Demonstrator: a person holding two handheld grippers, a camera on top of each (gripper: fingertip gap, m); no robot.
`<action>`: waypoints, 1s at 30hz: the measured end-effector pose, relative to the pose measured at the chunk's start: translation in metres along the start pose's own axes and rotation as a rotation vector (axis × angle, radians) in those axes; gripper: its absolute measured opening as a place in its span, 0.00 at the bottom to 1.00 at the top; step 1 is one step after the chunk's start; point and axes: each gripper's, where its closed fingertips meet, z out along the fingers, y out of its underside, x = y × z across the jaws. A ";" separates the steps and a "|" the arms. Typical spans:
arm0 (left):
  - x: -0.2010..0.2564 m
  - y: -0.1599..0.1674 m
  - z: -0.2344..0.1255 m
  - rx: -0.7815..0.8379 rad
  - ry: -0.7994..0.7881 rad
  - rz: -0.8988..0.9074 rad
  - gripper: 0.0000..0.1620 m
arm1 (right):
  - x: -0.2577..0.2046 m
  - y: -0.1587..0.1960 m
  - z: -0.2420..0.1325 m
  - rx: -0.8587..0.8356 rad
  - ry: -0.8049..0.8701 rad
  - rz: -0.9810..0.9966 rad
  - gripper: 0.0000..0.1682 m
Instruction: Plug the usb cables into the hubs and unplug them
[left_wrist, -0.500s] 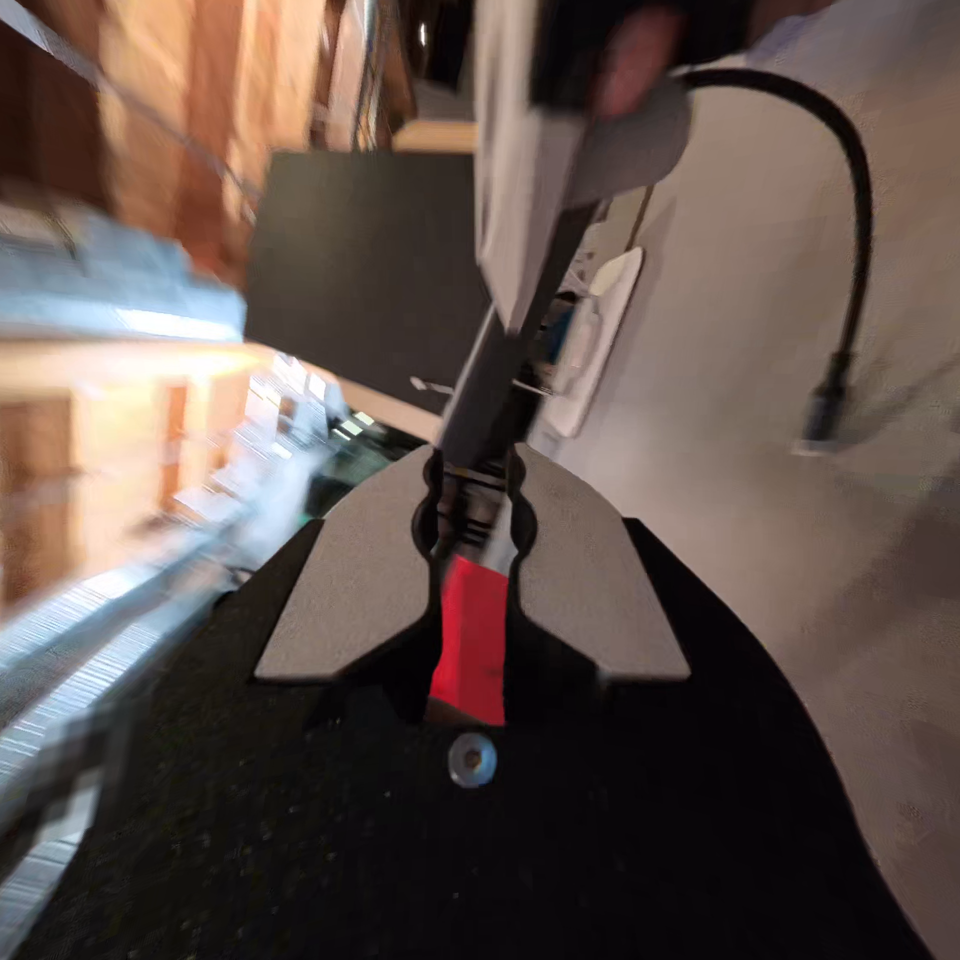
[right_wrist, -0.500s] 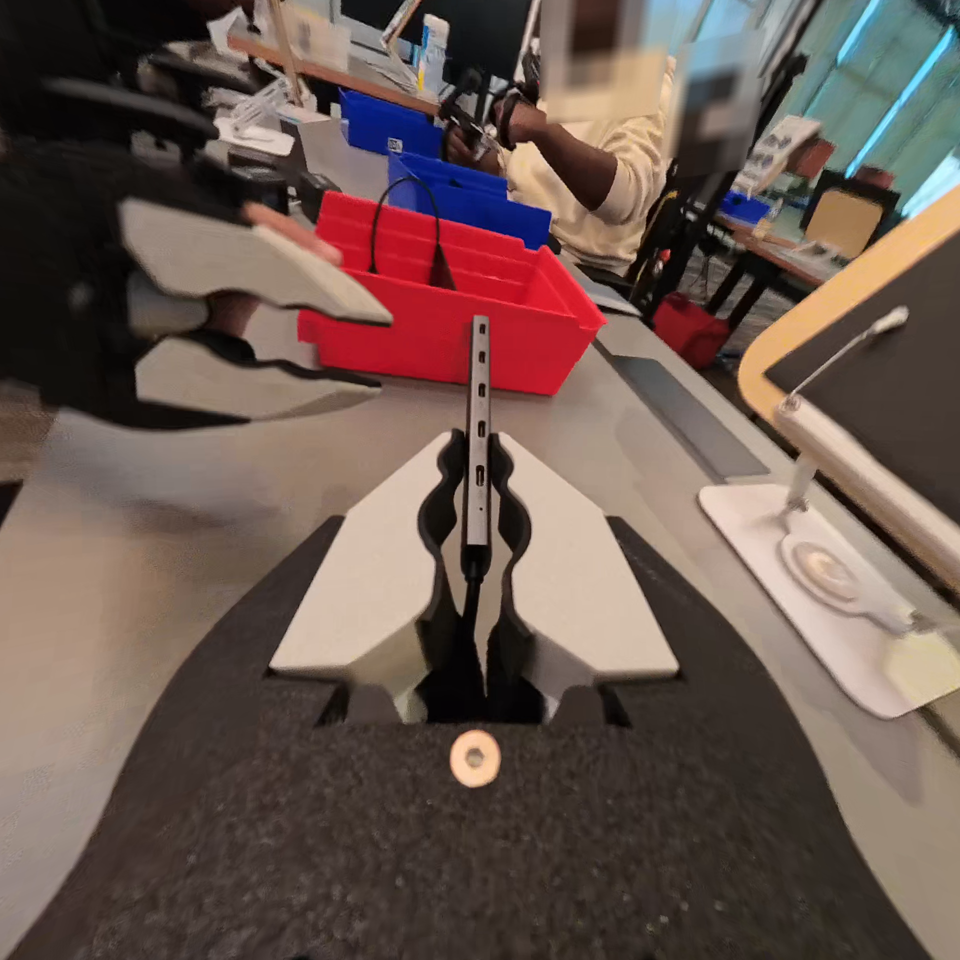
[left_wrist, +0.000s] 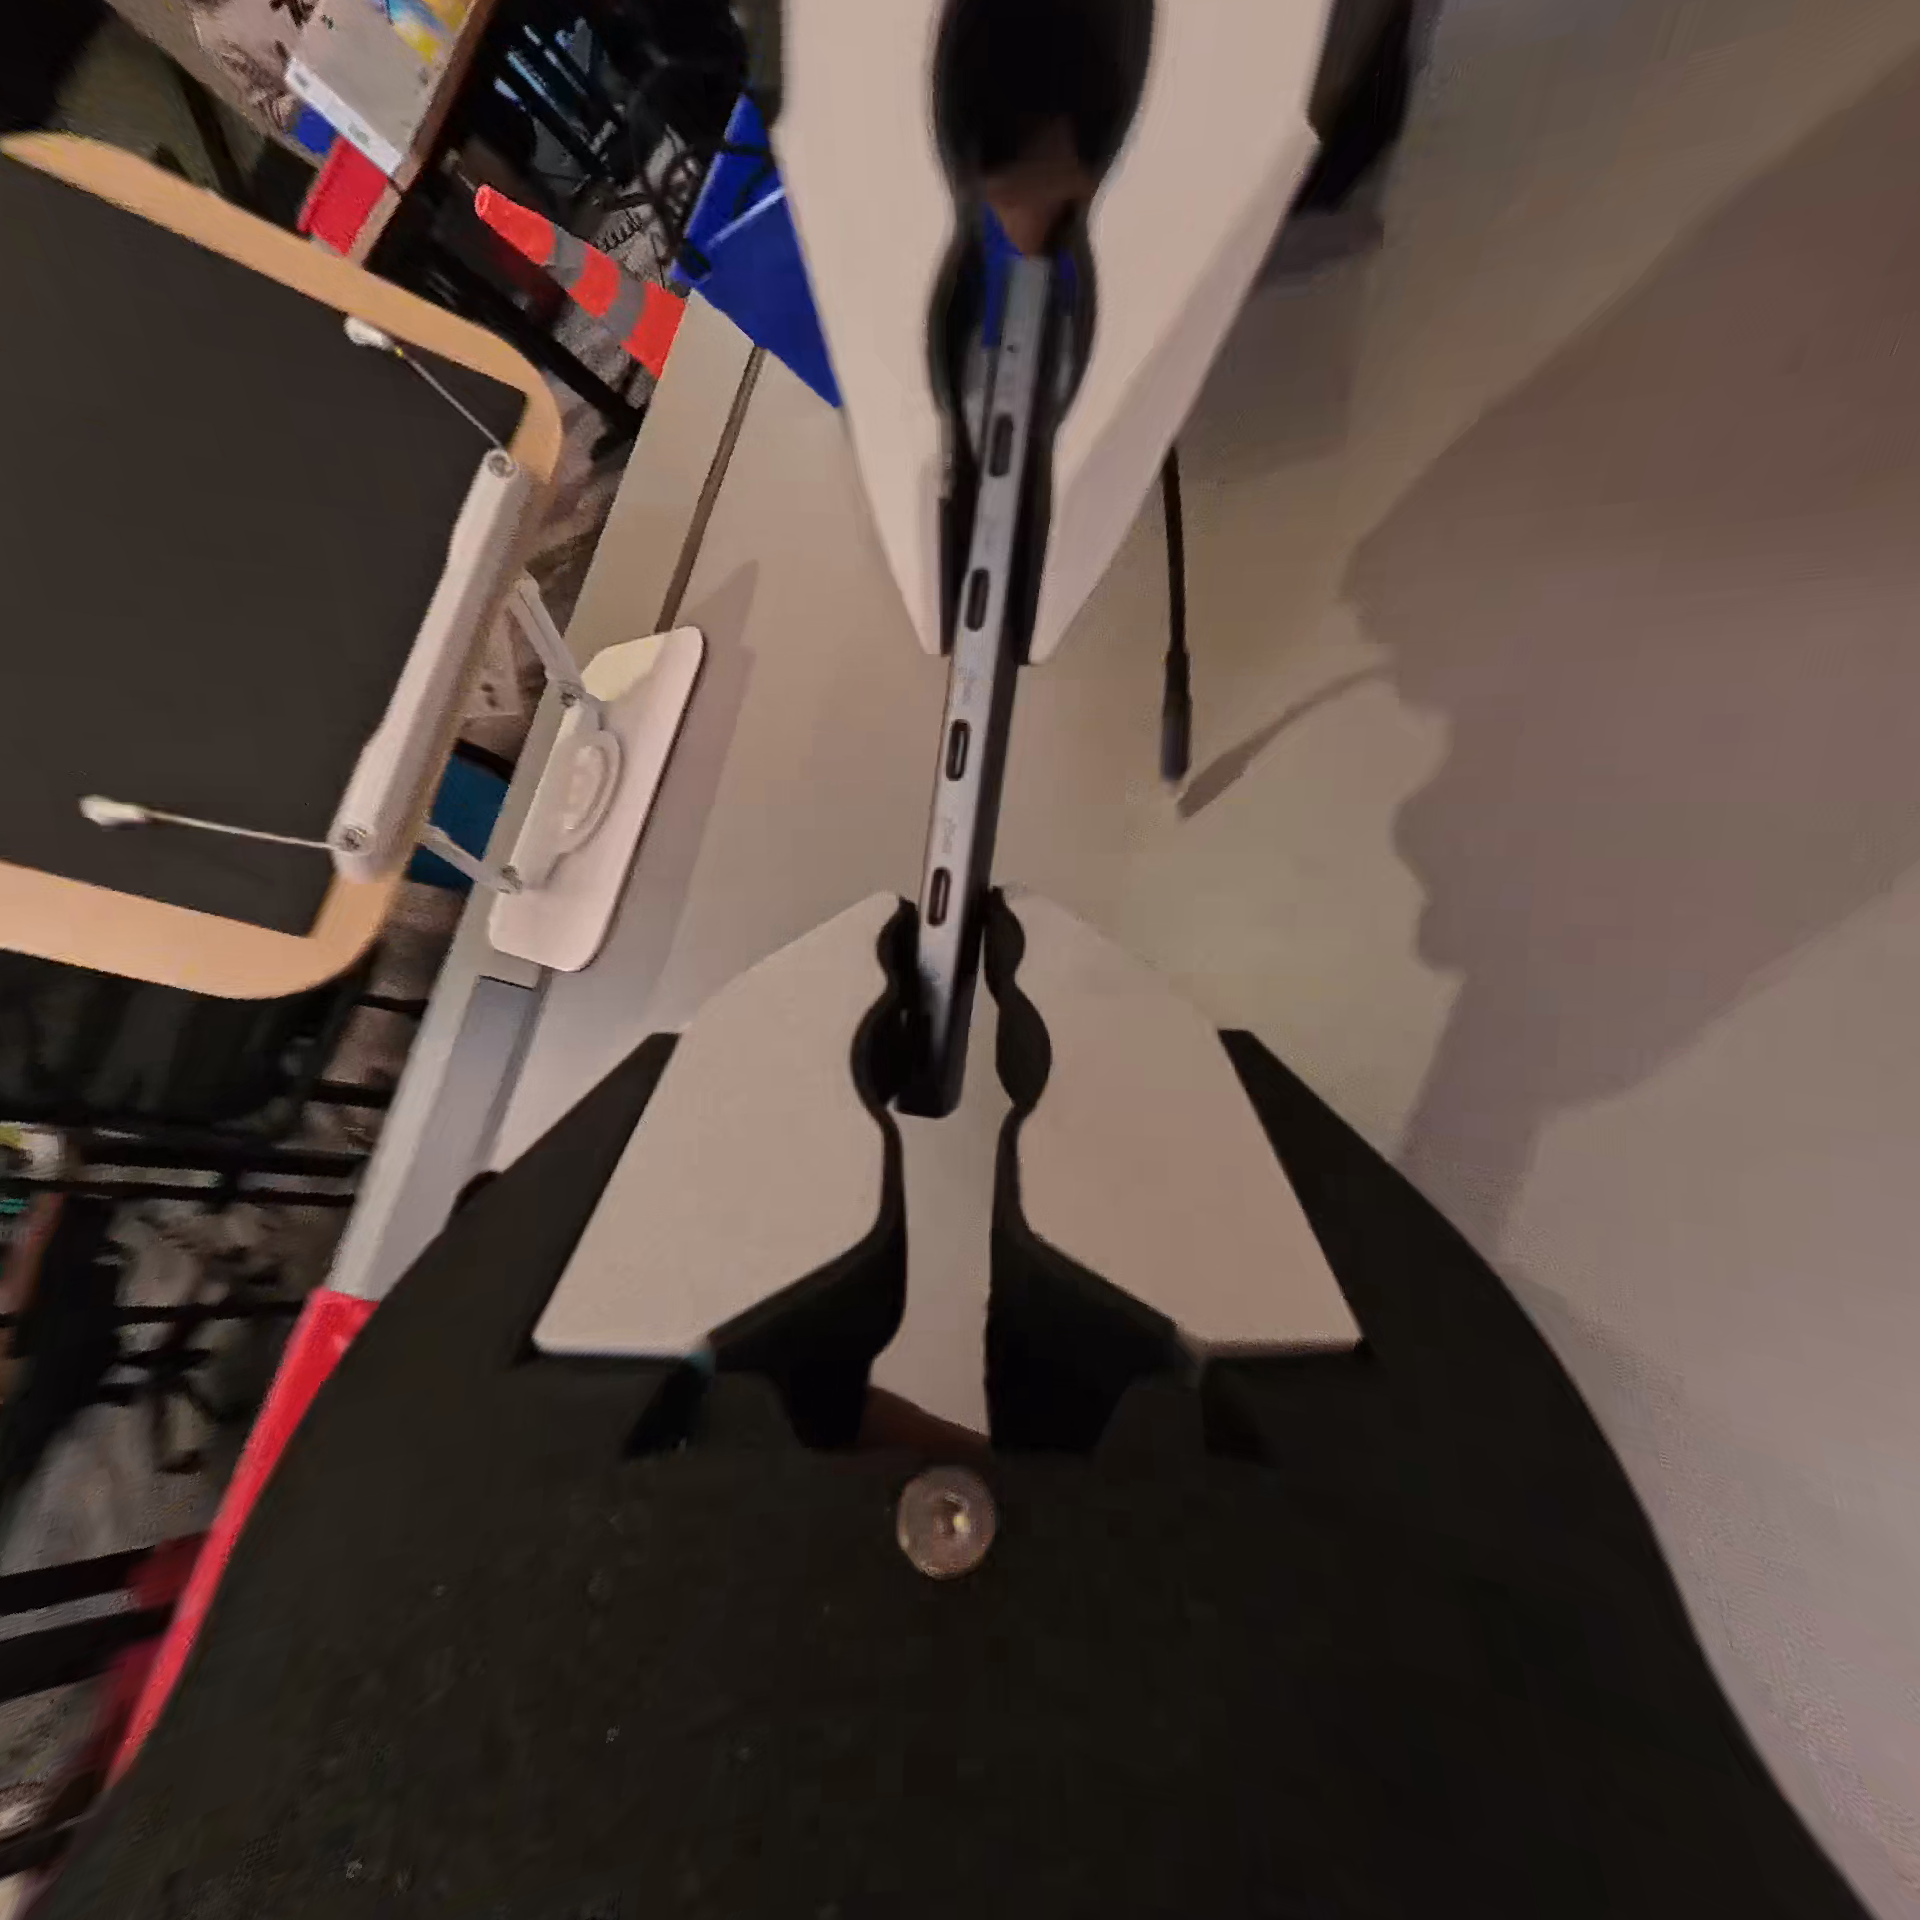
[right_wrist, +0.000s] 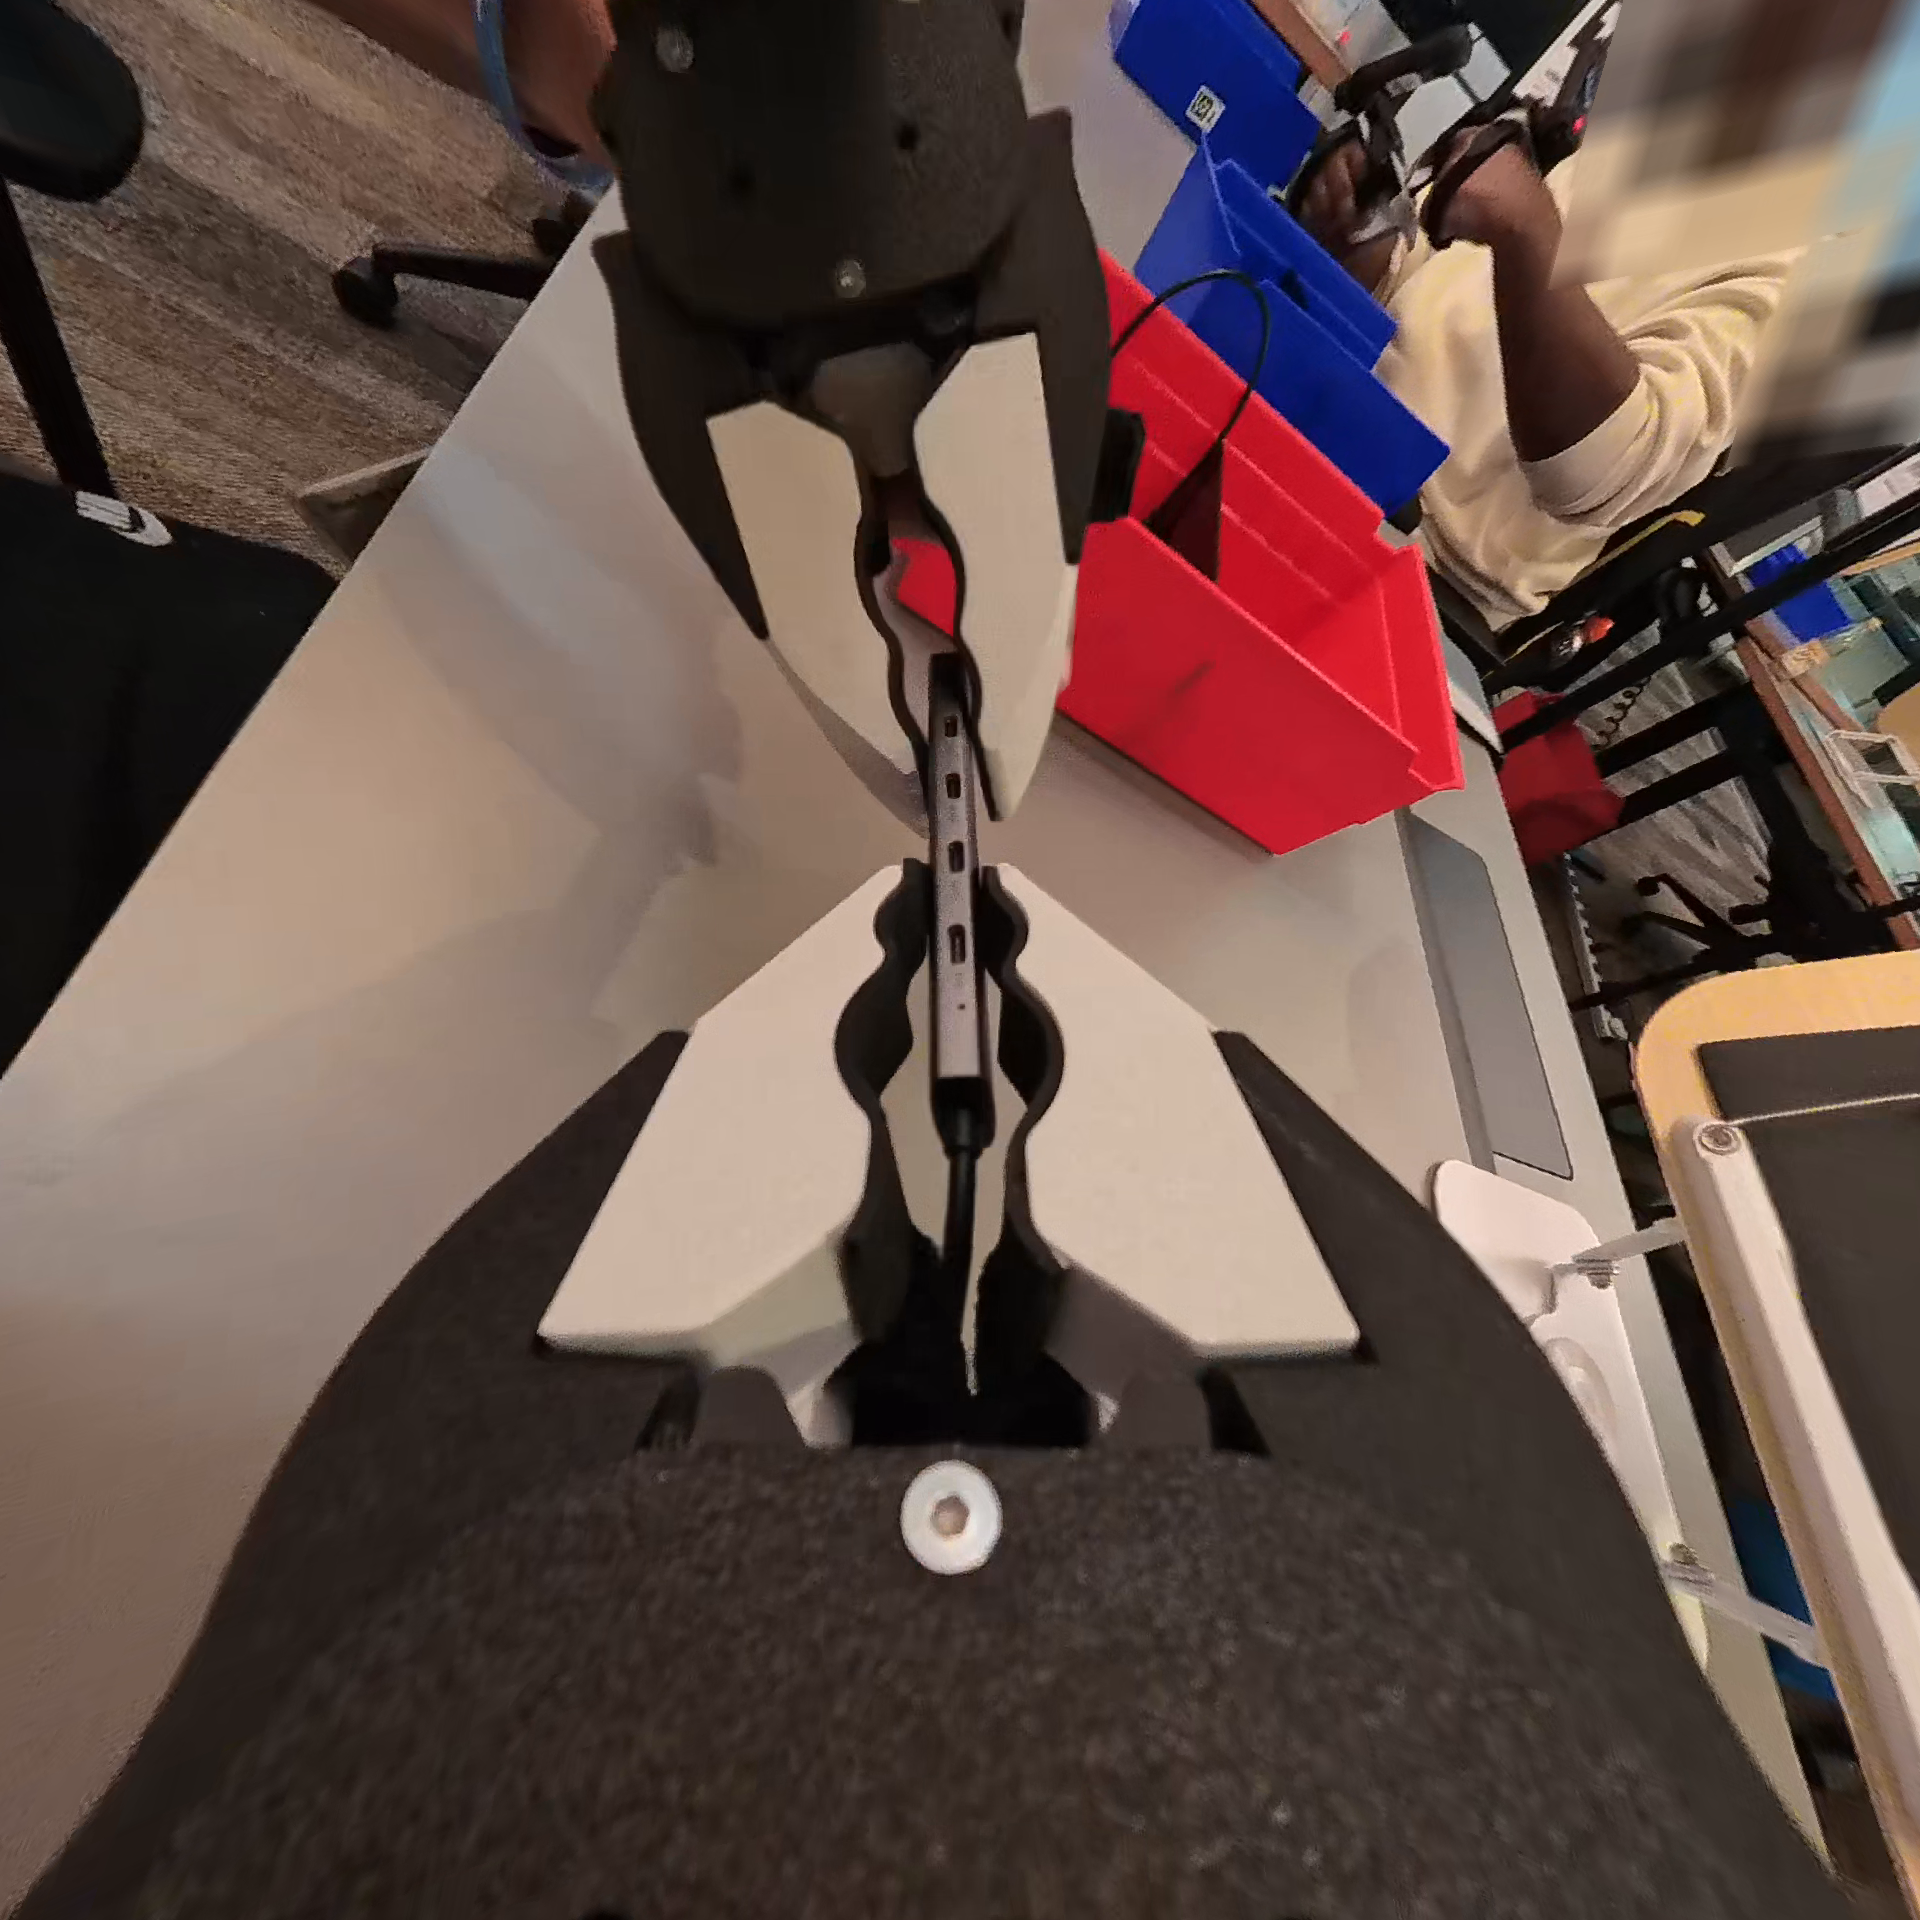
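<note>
A slim grey multi-port hub (right_wrist: 956, 935) is held in the air above the pale table (right_wrist: 416, 831), with a gripper on each end. My right gripper (right_wrist: 954, 873) is shut on the hub's cable end, and its black cable (right_wrist: 961, 1174) runs back between the fingers. My left gripper (right_wrist: 961, 821) faces it from above and is shut on the hub's far end. In the left wrist view the hub (left_wrist: 961, 748) spans from my left gripper (left_wrist: 948, 904) up to the right gripper (left_wrist: 987, 655). The cable's plug (left_wrist: 1174, 717) hangs free beside it.
A red bin (right_wrist: 1247, 665) holding a black cable stands just behind the hub, with blue bins (right_wrist: 1299, 343) farther back. A person in a cream sleeve (right_wrist: 1558, 416) works beyond them. A white stand base (left_wrist: 597, 790) with a wood-framed black board (left_wrist: 208, 520) sits at the table's edge. One gripper's finger ends stand about 4 cm off the other's.
My left gripper has swung in from the left side, lined up with the hub and closed on its far end. My right gripper still holds the hub, now tilted toward the red bin.
</note>
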 end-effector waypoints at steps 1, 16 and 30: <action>0.000 0.001 0.000 -0.004 -0.012 0.047 0.06 | -0.001 0.002 0.001 -0.001 -0.013 0.013 0.05; -0.056 0.038 -0.013 -0.196 -0.372 -0.151 0.14 | 0.051 0.045 0.032 -0.084 0.331 -0.165 0.05; 0.046 0.085 -0.065 -0.021 -0.144 -1.259 0.22 | 0.093 0.114 0.082 -0.139 0.613 -0.428 0.05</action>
